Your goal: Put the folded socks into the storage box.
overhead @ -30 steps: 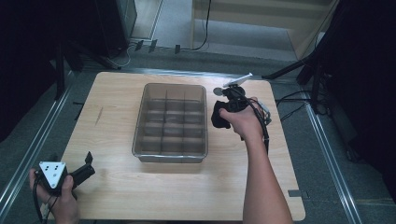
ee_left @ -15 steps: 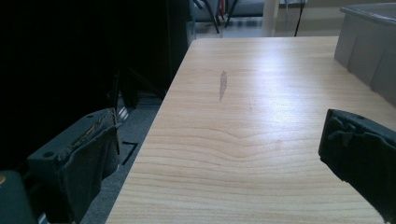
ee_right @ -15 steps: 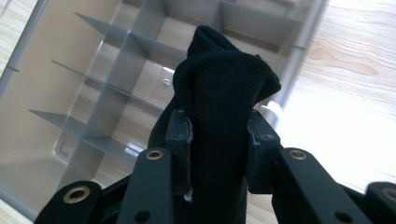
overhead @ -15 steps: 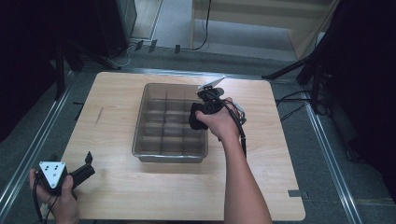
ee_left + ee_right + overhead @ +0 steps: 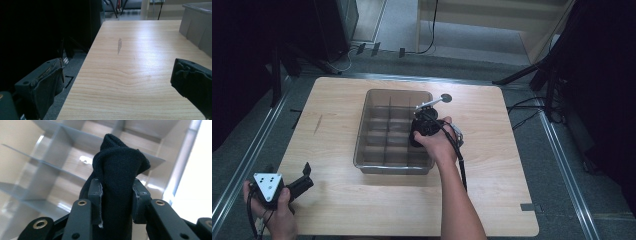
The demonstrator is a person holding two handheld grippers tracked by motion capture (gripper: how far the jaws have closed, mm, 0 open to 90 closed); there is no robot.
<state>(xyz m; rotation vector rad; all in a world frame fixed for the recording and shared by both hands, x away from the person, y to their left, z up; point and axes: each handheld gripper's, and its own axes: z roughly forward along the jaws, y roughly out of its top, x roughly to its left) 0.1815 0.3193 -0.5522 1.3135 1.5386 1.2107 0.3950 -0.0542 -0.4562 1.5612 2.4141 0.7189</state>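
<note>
From the high view, my right tool (image 5: 418, 131) sits over the near-right part of the clear grey plastic divided organiser box (image 5: 377, 157), which stands in the middle of the pale wooden desk (image 5: 337, 200). From here I can't tell how that tool's jaws stand, as the hand covers them. My left tool (image 5: 297, 184) rests well apart from the box, at the near-left corner of the desk, with its jaws spread. A small dark round disc (image 5: 446, 98) lies on the desk just beyond the right tool, outside the box wall.

In the left gripper view the two black jaws stand wide apart with nothing between them; bare desk runs ahead of this tool, and a corner of the box rises to its far right.

In the right gripper view the jaws are pinching a dark navy knitted cloth (image 5: 117, 175), rolled or folded into a thick bundle that stands up between the pads (image 5: 96, 192) and bulges over their tips. The weave is fine and soft, and it looks squashed where the pads bite. Directly beyond the tool lie the box's compartments, their thin grey dividers crossing below the cloth.

I judge this to be the placing step: the cloth is held above the compartments and not yet set down. Next I'd need to lower the bundle squarely into one cell, clear of the dividers, then spread the jaws.
</note>
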